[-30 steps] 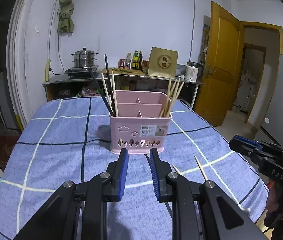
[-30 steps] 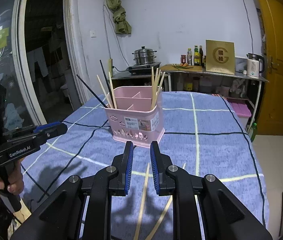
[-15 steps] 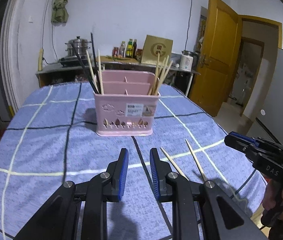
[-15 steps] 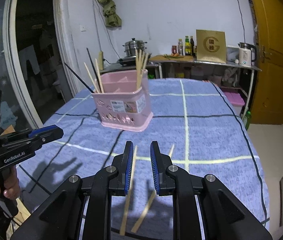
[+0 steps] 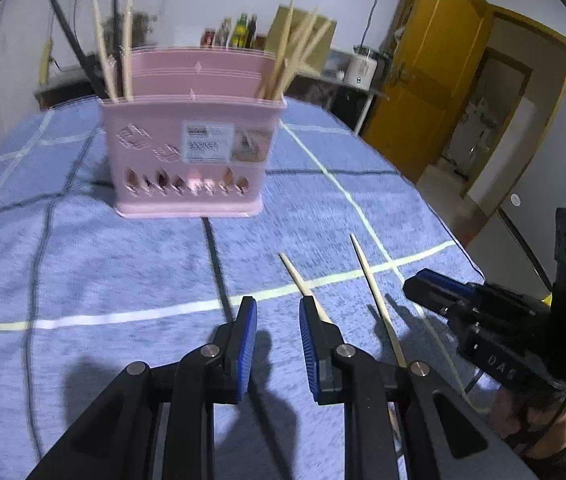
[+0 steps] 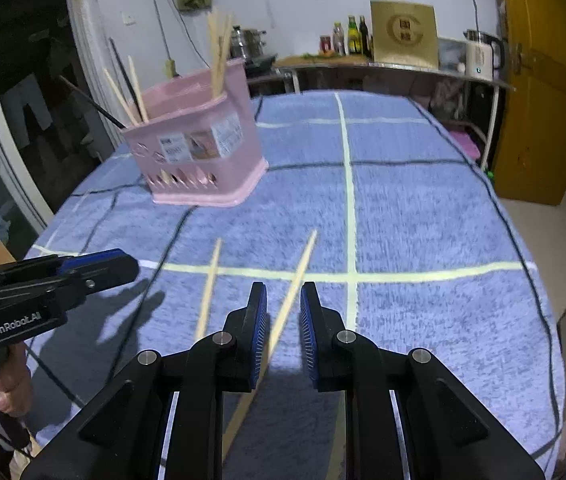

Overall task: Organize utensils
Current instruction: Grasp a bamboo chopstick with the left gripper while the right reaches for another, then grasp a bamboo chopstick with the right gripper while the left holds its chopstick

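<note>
A pink utensil basket [image 5: 187,152] stands on the blue checked cloth [image 5: 83,260], holding several wooden chopsticks and dark ones. Two wooden chopsticks lie loose on the cloth in front of it, a short-looking one [image 5: 297,276] and a long one [image 5: 375,296]. My left gripper [image 5: 277,304] hangs open just above the cloth, with the nearer chopstick running under its right finger. In the right wrist view the same basket [image 6: 199,148] is at the far left. My right gripper [image 6: 283,288] is open low over one loose chopstick [image 6: 301,264], which lines up with the gap between the fingers. The other chopstick [image 6: 211,280] lies to its left.
A counter along the back wall carries bottles [image 6: 353,36], a gold box [image 6: 403,32] and a white kettle [image 6: 481,56]. A yellow door [image 5: 435,80] stands at the right. The table's edge drops off close on the right [image 6: 539,280]. A hand [image 6: 11,392] holds the left gripper's handle.
Both grippers have sunk and tipped down toward the cloth. The basket looms larger in the left view, and the loose chopsticks now lie right at both sets of fingertips. Jaw gaps look unchanged.
</note>
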`<action>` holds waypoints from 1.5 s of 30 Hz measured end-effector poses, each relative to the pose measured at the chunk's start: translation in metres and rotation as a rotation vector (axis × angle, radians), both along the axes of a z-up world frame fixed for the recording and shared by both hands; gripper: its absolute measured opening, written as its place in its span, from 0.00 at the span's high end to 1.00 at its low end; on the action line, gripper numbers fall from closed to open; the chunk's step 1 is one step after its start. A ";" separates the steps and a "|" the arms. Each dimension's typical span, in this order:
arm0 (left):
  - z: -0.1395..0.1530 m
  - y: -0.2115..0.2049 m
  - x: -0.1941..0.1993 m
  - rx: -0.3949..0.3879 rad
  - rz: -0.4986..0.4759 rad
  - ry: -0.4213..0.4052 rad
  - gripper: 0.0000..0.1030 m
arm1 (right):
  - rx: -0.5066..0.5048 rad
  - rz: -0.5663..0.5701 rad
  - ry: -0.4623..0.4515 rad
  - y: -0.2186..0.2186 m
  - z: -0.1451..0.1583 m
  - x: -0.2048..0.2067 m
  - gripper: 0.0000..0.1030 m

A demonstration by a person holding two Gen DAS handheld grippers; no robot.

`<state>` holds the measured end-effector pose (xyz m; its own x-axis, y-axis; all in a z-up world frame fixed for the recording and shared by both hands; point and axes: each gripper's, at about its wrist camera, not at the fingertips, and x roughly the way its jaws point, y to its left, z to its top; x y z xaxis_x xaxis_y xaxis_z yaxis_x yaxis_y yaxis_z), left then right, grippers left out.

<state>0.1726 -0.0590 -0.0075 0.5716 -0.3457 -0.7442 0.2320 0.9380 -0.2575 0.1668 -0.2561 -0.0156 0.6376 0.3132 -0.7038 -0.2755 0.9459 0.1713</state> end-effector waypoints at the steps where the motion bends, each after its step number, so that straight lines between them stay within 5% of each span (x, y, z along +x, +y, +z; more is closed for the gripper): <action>1: -0.004 -0.003 0.005 -0.006 -0.002 0.019 0.79 | 0.002 0.001 0.010 0.000 -0.002 0.002 0.82; 11: -0.031 -0.036 0.031 0.009 -0.014 0.089 0.79 | -0.001 0.033 0.064 0.004 -0.018 0.012 0.83; 29: -0.031 -0.032 0.042 0.278 -0.142 -0.010 0.94 | -0.085 0.119 0.115 -0.005 -0.022 0.016 0.89; 45: -0.034 -0.040 0.076 0.319 -0.115 0.027 0.93 | -0.098 0.025 0.155 0.003 -0.020 0.063 0.88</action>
<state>0.2487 -0.0985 -0.0412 0.5212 -0.1545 -0.8393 0.3385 0.9403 0.0370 0.2295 -0.2534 -0.0358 0.5121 0.2530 -0.8208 -0.2765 0.9533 0.1213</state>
